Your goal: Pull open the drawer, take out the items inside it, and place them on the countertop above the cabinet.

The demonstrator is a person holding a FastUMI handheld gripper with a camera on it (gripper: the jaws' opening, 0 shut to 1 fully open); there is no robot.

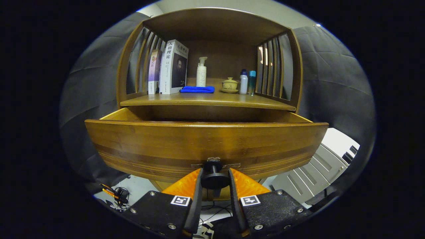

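Note:
The wooden drawer (206, 146) of the cabinet stands pulled out toward me. Its front panel hides whatever lies inside. A black round knob (214, 177) sits at the lower middle of the drawer front. My gripper (214, 173) has its two orange fingers (186, 184) pressed on either side of this knob. Above the drawer runs the wooden countertop (212, 99), under an arched hutch.
On the countertop stand two books (171, 68), a folded blue cloth (197, 89), a white pump bottle (201, 73), a small lidded cup on a saucer (229, 84) and two small bottles (247, 82). A grey panel (308, 176) lies low to the right. Cables (116, 194) lie on the floor.

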